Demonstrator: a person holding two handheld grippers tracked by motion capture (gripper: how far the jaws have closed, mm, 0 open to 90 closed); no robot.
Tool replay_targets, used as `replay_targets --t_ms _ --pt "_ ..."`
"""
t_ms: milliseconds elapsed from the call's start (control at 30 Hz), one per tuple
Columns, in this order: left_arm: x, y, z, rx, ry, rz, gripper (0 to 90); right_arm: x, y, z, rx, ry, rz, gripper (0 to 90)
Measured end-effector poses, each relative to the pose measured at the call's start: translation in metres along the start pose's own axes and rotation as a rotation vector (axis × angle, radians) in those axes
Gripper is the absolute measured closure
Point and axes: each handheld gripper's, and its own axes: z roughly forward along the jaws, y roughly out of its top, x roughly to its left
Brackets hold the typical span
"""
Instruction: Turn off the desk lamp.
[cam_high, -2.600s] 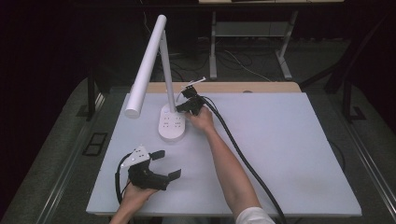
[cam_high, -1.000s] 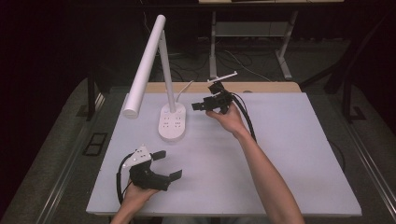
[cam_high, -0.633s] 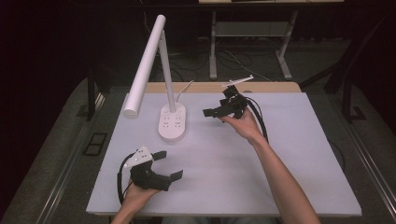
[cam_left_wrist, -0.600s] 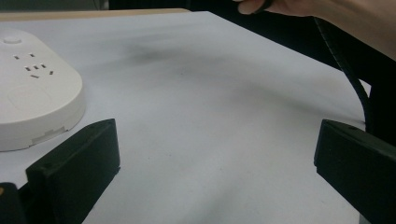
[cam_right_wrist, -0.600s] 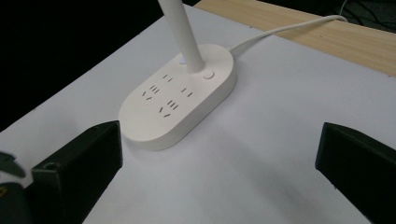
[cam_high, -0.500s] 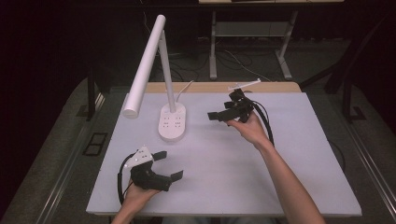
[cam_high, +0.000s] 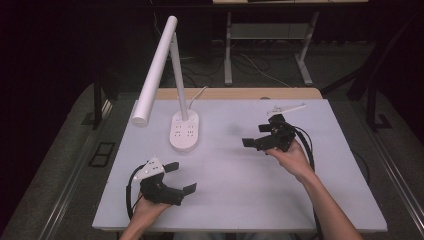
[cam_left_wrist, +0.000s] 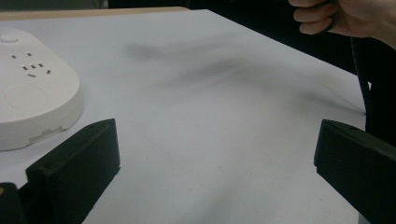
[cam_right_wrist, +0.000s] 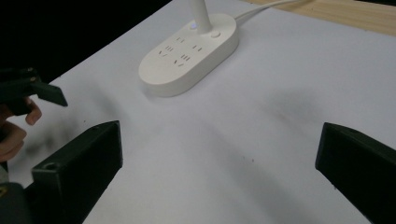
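White plastic makes up the desk lamp (cam_high: 172, 95), whose oval base (cam_high: 184, 131) carries rows of sockets and stands on the pale tabletop (cam_high: 240, 200), with a white cord running off its far end towards the wooden edge. The right hand-held gripper (cam_high: 260, 135) hangs over the tabletop well to the right of that base, its jaws spread wide with nothing between them; in the right gripper view the base (cam_right_wrist: 189, 46) lies ahead and to the left of the jaws, clearly apart from them. The left hand-held gripper (cam_high: 180, 177) sits near the front edge of the tabletop, its jaws likewise wide apart and gripping nothing; in the left gripper view the base (cam_left_wrist: 32, 88) is just beyond the left jaw, near but not touching. The right hand (cam_left_wrist: 341, 18) shows at the top right of that view.
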Motion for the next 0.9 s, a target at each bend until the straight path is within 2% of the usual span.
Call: replay_targets --t_ms 467,500,667,700,900 --pt "-0.001 0.000 0.000 0.003 0.001 0.004 0.0 0.006 -0.042 -0.043 -0.038 -0.011 0.026 0.6" --pt "-0.001 0.000 0.000 0.005 0.001 0.006 0.0 0.007 -0.049 -0.051 -0.048 -0.014 0.027 0.6" --pt "-0.001 0.000 -0.001 0.003 0.004 0.009 0.0 0.009 -0.062 -0.062 -0.063 -0.024 0.032 0.6" --pt "-0.001 0.000 -0.001 0.003 0.005 0.007 0.0 0.010 -0.071 -0.068 -0.069 -0.034 0.033 0.6" --pt "-0.001 0.000 0.000 0.007 0.008 0.005 0.0 0.013 -0.091 -0.080 -0.081 -0.049 0.040 0.6"
